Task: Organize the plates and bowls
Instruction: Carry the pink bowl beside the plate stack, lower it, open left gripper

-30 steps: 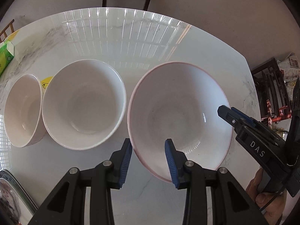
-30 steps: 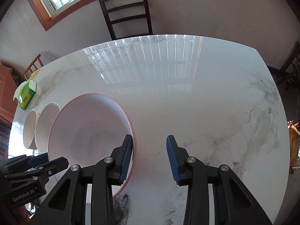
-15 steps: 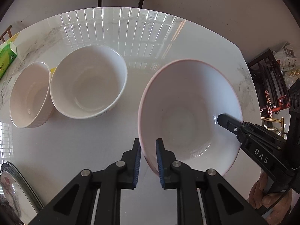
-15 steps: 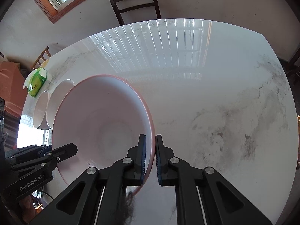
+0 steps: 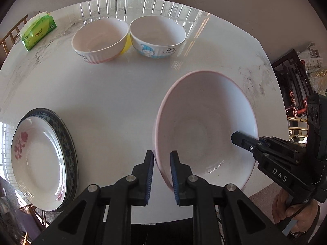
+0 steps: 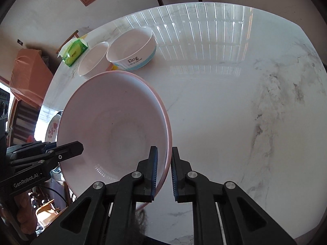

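And up it comes: we have the big pink-rimmed bowl (image 5: 206, 130) off the marble table (image 5: 114, 102) now, where a second ago it sat flat beside the two smaller bowls with our jaws apart around its rim. It hangs tilted over the near right part of the table. Our left gripper (image 5: 161, 173) is clamped on its near-left rim, blue pads either side of the wall, and our right gripper (image 6: 164, 173) pinches the opposite rim the same way. Both closed up half a second back; the lift and the pull toward us are the fresh news.

That pull has left the striped bowl (image 5: 100, 40) and the Dog-print bowl (image 5: 157, 36) behind at the far side, touching each other, well apart from our load. The green tissue pack (image 5: 38, 32) sits far left.

New in the left wrist view: a flower plate (image 5: 36, 161) stacked on a blue-patterned plate (image 5: 69, 143), near left.

So the largest bowl is free to travel. We judge it wants setting down as the base, the smaller bowls nesting inside, and both grips must move together or the rim twists.
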### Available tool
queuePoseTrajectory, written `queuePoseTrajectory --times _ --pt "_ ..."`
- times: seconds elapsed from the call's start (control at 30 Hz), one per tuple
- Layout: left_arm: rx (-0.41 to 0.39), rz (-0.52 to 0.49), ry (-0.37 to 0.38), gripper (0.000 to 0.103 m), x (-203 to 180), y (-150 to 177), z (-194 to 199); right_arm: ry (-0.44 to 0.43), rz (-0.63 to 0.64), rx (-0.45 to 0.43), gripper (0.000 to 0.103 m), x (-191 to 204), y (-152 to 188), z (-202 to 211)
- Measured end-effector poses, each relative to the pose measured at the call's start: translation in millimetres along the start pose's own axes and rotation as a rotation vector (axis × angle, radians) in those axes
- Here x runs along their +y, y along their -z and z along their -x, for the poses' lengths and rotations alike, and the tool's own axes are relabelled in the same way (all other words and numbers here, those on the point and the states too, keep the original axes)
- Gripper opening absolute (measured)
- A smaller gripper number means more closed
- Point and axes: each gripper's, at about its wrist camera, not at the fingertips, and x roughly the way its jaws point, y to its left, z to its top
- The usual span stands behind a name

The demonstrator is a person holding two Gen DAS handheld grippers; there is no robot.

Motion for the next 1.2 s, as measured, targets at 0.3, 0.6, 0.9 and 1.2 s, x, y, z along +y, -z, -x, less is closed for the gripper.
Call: queuePoseTrajectory --times 0.3,0.6,0.9,1.2 --pt "0.003 0.027 -0.023 0.017 43 46 9 -0.013 0.043 0.036 0.013 49 33 -21" --pt "0.0 0.034 -0.013 0.017 62 57 6 0.011 0.051 0.055 0.013 66 45 -34" --pt "-0.011 0.014 -0.009 0.017 59 56 -1 0.024 0.05 0.055 0.015 71 49 -38" --pt "-0.07 -0.088 0.032 0.04 51 71 -14 -0.056 0.014 -0.036 0.036 60 51 -23"
